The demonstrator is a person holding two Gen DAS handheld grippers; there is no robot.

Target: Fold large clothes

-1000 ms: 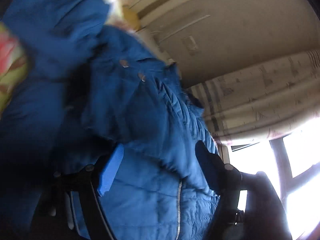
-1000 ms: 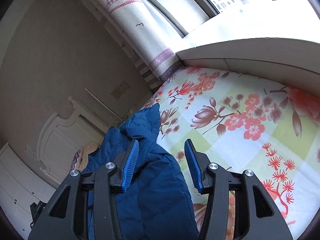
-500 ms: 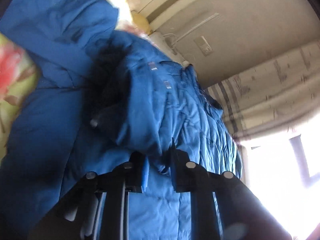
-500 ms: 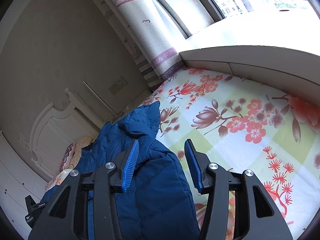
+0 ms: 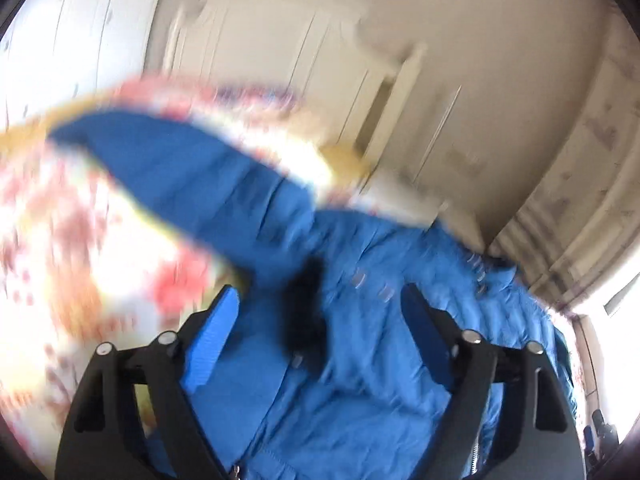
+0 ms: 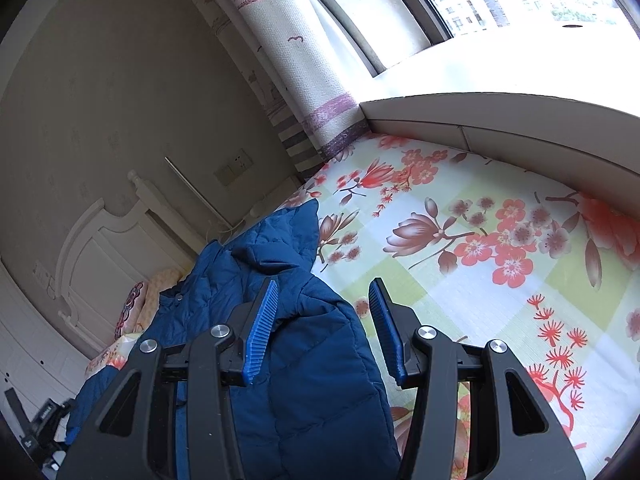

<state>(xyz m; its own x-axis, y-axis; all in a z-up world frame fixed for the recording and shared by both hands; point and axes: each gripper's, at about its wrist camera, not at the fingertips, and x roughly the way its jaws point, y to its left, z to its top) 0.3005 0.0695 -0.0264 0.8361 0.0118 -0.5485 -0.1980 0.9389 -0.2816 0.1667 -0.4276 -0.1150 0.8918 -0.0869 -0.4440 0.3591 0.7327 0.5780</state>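
Observation:
A blue padded jacket lies spread on the floral bed sheet; the left wrist view is blurred by motion. One sleeve stretches to the upper left, and a dark fur trim sits near the middle. My left gripper is open and empty just above the jacket. In the right wrist view the jacket lies at the left on the sheet. My right gripper is open and empty over the jacket's right edge.
A white headboard and a pillow stand at the head of the bed. A curtain, a window and a white sill ledge line the far side. White wardrobe doors stand behind.
My left gripper, shut on jacket fabric half a second ago, has opened, let go and swung fast toward the wardrobe side. The right gripper drifted slightly and stays open.

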